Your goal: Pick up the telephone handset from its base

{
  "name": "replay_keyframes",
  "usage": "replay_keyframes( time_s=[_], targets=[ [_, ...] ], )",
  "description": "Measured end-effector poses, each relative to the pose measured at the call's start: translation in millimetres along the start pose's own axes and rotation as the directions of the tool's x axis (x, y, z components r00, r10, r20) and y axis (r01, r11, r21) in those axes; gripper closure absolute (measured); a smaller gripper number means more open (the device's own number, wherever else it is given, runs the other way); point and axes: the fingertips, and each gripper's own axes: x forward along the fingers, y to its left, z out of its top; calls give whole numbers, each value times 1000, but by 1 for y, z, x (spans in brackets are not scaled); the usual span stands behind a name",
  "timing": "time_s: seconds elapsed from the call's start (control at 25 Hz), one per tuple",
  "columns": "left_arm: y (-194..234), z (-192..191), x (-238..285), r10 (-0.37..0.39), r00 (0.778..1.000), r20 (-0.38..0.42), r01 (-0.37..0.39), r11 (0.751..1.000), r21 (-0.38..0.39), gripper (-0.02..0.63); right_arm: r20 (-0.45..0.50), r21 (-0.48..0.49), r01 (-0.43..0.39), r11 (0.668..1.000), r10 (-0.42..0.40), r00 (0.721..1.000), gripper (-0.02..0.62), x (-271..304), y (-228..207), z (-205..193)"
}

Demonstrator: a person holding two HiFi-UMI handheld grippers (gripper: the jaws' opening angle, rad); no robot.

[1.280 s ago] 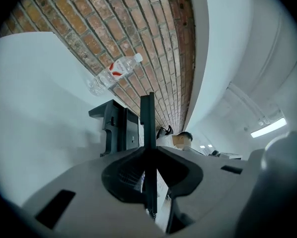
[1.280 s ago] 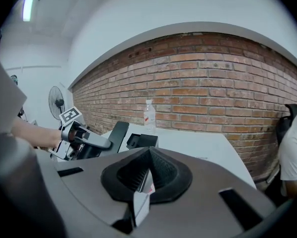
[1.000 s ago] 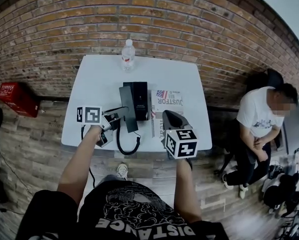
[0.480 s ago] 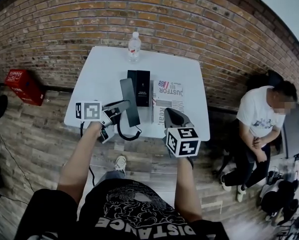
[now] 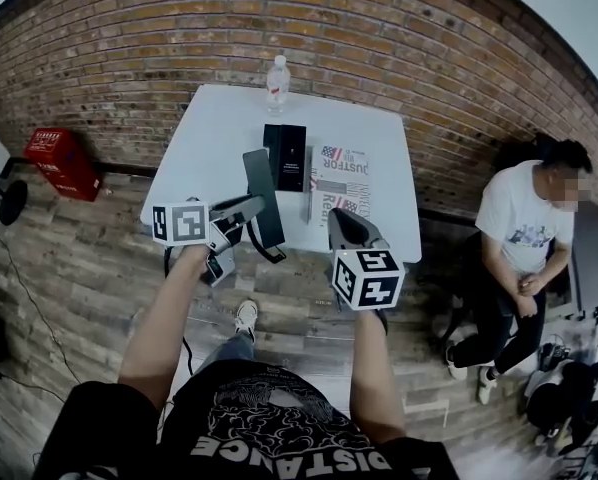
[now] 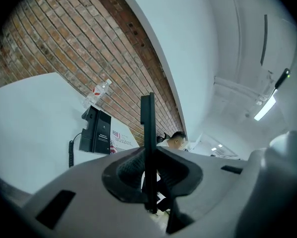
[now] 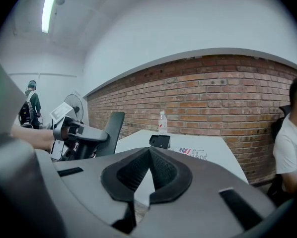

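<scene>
Handset (image 5: 262, 196) is off its base (image 5: 285, 156), clamped edge-on and upright between the left tool's (image 5: 245, 210) pads (cord trails below). It sits near the bench's (image 5: 209, 138) front edge. Right tool (image 5: 343, 228) is just beside it, jaws together, empty.

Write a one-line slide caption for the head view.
Left gripper holds the black handset clear of its base on the white table; right gripper shut and empty.

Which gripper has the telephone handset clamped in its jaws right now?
The left gripper: its jaws clamp the black handset, clear of the base. The right gripper has its jaws together with nothing between them.
</scene>
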Motion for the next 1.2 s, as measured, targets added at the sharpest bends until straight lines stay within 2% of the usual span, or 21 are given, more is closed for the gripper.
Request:
replay_keyframes(
  time_s=[0.36,0.56,1.2],
  targets=[
    [-38,-19,-23,49,997,59,-54,994,93,534,29,-5,4,1000,-4,1000,595,-36,11,-8],
    [-42,-32,-33,103,991,81,-113,984,138,535,36,-9,10,1000,-9,999,595,-47,12,-14],
    [-44,-34,-40,131,986,102,-144,981,130,535,53,-15,10,1000,-9,999,595,-53,11,-6]
  ],
)
